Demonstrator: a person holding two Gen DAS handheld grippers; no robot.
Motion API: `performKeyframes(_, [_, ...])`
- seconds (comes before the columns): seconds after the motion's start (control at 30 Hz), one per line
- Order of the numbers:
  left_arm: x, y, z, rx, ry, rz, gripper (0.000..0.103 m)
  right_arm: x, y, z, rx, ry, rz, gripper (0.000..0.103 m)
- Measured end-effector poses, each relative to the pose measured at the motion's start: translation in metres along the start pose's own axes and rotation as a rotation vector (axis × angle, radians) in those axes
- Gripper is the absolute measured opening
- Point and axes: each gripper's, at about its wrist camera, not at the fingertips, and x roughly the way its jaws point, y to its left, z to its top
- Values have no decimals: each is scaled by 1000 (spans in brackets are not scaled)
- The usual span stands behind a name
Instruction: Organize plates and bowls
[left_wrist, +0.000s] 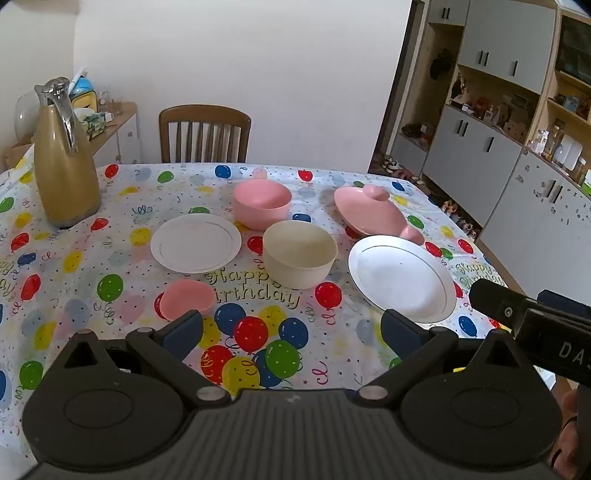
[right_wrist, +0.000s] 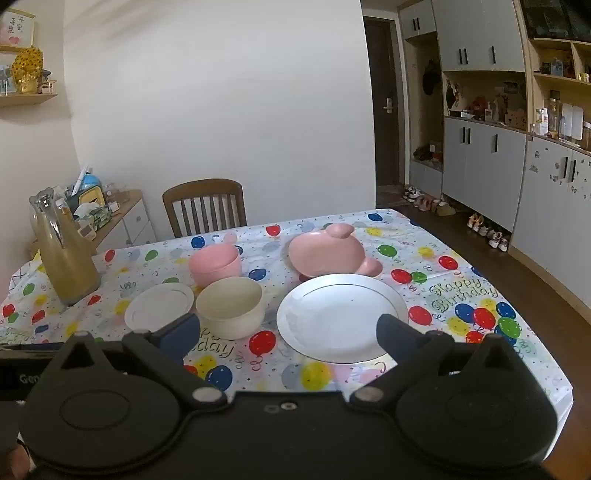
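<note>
On the balloon tablecloth (left_wrist: 110, 240) stand a small white plate (left_wrist: 195, 243), a cream bowl (left_wrist: 300, 254), a pink bowl (left_wrist: 262, 205), a pink bear-shaped plate (left_wrist: 373, 214), a large white plate (left_wrist: 402, 282) and a small pink dish (left_wrist: 186, 298). My left gripper (left_wrist: 291, 328) is open and empty above the near table, its left finger just in front of the pink dish. My right gripper (right_wrist: 290, 330) is open and empty, hovering before the large white plate (right_wrist: 341, 317) and cream bowl (right_wrist: 231, 304). The pink bowl (right_wrist: 215, 264), bear plate (right_wrist: 328, 253) and small plate (right_wrist: 159, 305) lie beyond.
A tall gold thermos jug (left_wrist: 64, 162) stands at the table's far left. A wooden chair (left_wrist: 205, 133) is behind the table. A sideboard with clutter (left_wrist: 107, 118) is at the left wall. Cabinets and shelves (left_wrist: 498, 129) line the right; shoes (right_wrist: 484, 229) lie on the floor.
</note>
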Motion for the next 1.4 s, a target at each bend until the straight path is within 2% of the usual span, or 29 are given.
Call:
performKeyframes(0.67, [-9,-5,11,38,-47,-2,103,-10,-1,6,22,-47,-21,100])
performKeyframes(1.4, [-17,-12,21,47,-15,24,103,-15,2,20,10,2,-25,100])
